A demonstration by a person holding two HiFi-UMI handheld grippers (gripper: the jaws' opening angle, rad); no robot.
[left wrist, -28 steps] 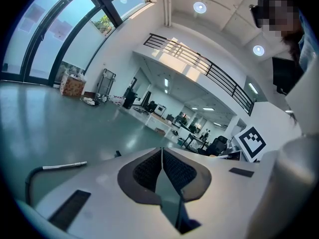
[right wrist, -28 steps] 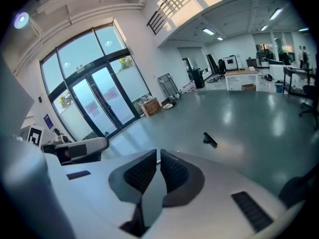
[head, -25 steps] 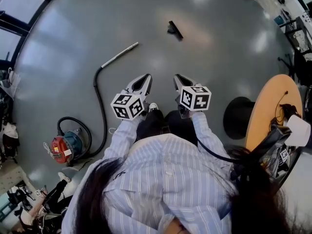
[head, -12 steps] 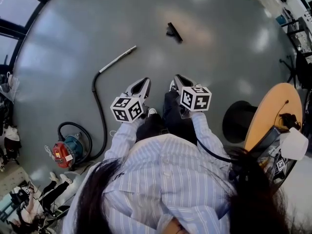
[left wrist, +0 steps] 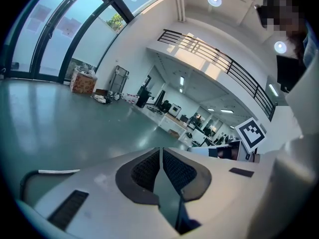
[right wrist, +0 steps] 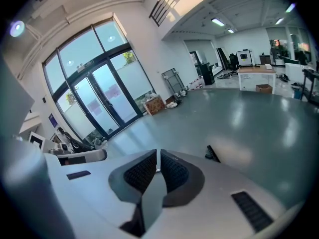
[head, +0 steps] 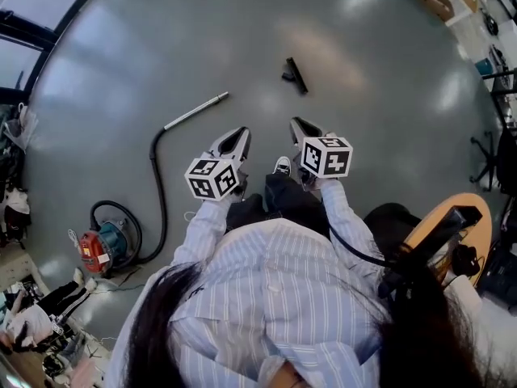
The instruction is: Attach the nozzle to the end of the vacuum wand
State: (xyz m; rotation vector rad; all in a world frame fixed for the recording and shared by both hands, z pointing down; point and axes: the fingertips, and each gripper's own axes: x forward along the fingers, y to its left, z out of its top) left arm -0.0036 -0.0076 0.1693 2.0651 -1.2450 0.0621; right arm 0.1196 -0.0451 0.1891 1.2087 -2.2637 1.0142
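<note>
My left hand-held gripper (head: 238,136) and right hand-held gripper (head: 300,126) are both clenched on nothing, likely because neither part is within reach: nozzle (head: 295,74) lies on the floor (head: 380,111) far right, wand (head: 196,110) far left, well apart.

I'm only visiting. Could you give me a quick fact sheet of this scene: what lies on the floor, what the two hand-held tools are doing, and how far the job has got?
setting: a person stands on a grey floor
left gripper: shut, empty, held out in front
right gripper: shut, empty, held out in front
nozzle: black, lying alone on the floor ahead of the right gripper
wand: silver tube on the floor, ahead and to the left, apart from the nozzle
hose: black, runs from the wand to the vacuum cleaner
task status: nozzle not yet attached, nothing picked up
</note>
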